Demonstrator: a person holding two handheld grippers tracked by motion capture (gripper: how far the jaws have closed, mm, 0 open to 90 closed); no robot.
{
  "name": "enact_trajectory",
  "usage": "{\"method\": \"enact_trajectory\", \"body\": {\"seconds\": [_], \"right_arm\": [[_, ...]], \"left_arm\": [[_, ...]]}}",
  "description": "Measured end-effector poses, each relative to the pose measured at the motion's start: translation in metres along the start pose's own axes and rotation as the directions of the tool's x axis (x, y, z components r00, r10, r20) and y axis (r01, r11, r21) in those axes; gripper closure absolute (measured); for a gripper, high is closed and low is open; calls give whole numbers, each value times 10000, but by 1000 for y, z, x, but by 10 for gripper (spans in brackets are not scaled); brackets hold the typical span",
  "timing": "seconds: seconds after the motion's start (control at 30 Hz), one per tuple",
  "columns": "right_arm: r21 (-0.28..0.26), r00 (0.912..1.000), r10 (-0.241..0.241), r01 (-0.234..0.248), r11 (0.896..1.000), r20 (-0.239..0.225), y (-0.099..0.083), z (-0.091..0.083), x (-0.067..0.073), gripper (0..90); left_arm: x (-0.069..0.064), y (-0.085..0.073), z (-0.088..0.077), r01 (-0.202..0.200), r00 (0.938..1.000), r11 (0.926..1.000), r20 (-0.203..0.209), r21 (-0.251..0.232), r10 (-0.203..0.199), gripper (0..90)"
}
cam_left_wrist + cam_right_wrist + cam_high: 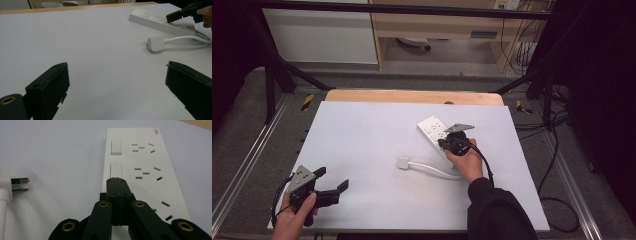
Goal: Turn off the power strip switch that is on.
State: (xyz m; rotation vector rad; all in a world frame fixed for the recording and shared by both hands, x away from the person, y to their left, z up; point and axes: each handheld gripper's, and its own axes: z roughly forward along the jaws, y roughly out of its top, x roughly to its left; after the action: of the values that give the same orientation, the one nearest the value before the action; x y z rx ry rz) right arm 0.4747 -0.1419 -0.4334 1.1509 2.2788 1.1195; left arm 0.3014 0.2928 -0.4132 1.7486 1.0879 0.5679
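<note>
Toward the far right part of the bench [362, 150], a white rectangular plastic power strip [432, 129] lies flat on the pale sheet, angled toward the right edge, with its white cable looping back to a white square plug [404, 162] that rests near the middle. Wide bare surface spreads across the whole left half and along the near edge, leaving ample room to move. Along the far edge a strip of light wood shows beyond the sheet, and a dark metal frame and black cables ring the bench on the floor. The right claw [115, 180] is closed with nothing between its tips, which sit on the strip's second rocker switch [116, 171]. The left claw [333, 178] hovers at the near left corner, spread wide and empty, well apart from the strip.
</note>
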Motion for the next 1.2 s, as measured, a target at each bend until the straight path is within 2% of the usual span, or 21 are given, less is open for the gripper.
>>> {"method": "enact_trajectory", "body": {"seconds": [0.7,0.73,0.77,1.2], "right_arm": [[23,10000,6,-6,10000,30,0,1,0,900],[167,10000,3,-4,9999,34,0,2,1,900],[38,10000,-22,22,10000,6,-1,2,1,900],[73,10000,-29,29,10000,32,0,3,2,900]], "left_arm": [[0,0,0,-43,10000,10000,5,8,43,51],[0,0,0,-34,10000,10000,16,13,34,51],[0,0,0,-38,10000,10000,22,15,38,51],[0,0,0,-39,10000,10000,35,-9,39,51]]}}
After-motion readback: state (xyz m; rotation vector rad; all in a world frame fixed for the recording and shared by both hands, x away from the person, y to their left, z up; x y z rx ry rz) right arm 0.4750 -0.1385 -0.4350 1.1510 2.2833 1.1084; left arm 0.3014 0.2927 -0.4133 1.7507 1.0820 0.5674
